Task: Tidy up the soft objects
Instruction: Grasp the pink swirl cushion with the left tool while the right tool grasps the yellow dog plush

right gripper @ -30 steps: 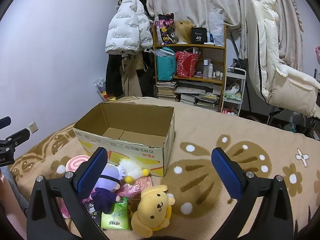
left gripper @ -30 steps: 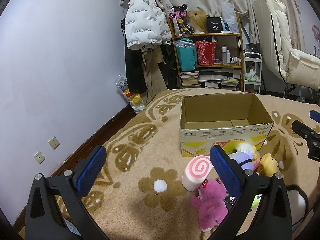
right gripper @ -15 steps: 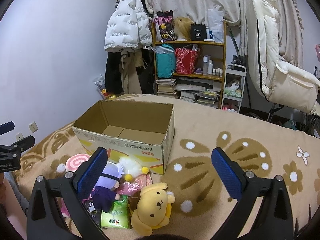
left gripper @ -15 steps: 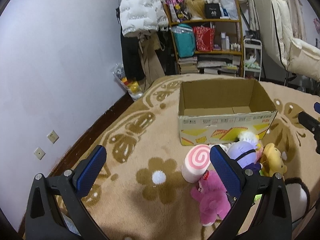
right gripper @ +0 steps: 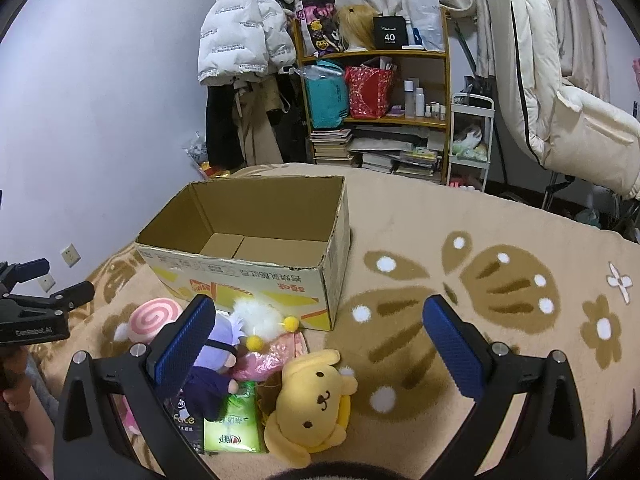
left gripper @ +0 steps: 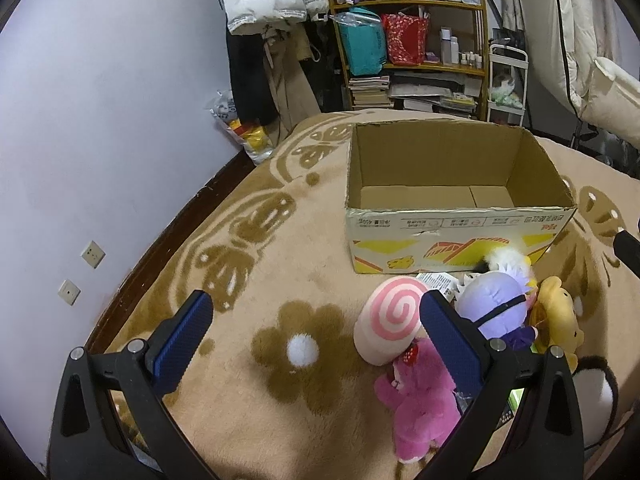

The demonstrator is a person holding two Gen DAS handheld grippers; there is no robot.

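Left gripper (left gripper: 316, 338) and right gripper (right gripper: 320, 340): jaws spread wide, holding nothing. Ahead of both, an open cardboard box (right gripper: 256, 276) with small printed characters, illegible. Beside the left gripper's right finger: swirl-roll plush (left gripper: 390, 326), pink bear (left gripper: 420, 404). Below the right gripper: yellow dog plush (right gripper: 316, 400); shelf box (right gripper: 390, 34) reads "40".

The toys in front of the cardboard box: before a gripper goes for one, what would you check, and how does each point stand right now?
1. Cardboard box open and empty: ok.
2. Left gripper open, holding nothing: ok.
3. Right gripper open, holding nothing: ok.
4. Toys reachable on the blanket, in front of the box: ok.
5. Pink swirl roll free to lift: cannot tell; the pink bear lies against it.
6. Yellow dog clear of the green packet: not ok, they touch.
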